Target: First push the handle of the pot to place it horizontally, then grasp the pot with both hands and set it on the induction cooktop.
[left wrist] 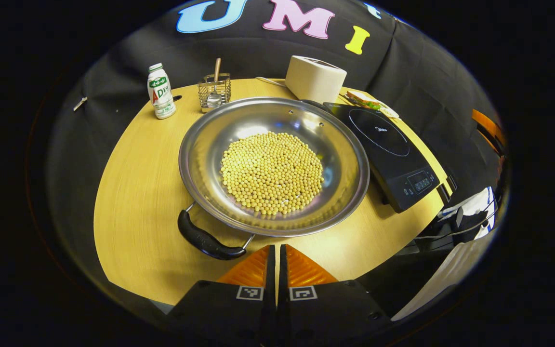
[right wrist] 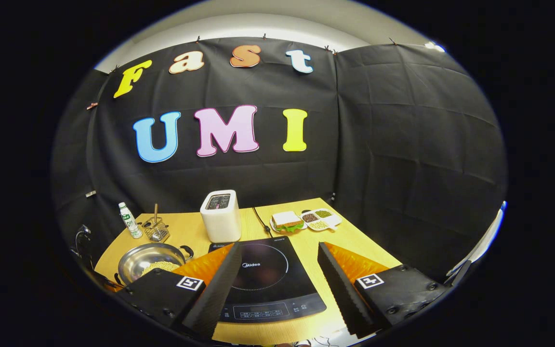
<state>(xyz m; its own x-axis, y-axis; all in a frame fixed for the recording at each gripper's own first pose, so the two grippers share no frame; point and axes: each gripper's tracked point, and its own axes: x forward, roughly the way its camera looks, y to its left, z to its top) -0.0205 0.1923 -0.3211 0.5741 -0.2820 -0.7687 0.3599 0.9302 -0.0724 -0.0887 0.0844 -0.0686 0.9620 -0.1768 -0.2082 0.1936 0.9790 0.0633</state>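
A wide steel pot [left wrist: 340,159] holding yellow beans [left wrist: 271,172] stands mid-table. Its black near handle [left wrist: 205,239] points toward me and to the left. A dark far handle [left wrist: 312,103] peeks over the opposite rim. My left gripper [left wrist: 276,250] is shut with nothing in it, just right of the near handle and short of the rim. The black induction cooktop [left wrist: 388,144] lies right of the pot. My right gripper [right wrist: 279,246] is open above the cooktop [right wrist: 263,274], with the pot [right wrist: 138,260] far to its left.
A white toaster [left wrist: 315,78] stands behind the pot, with a wire basket holding a spoon [left wrist: 214,91] and a bottle [left wrist: 161,91] at the back left. A sandwich plate [right wrist: 287,220] and a small tray of beans [right wrist: 321,218] sit behind the cooktop. The table edge runs close below my left gripper.
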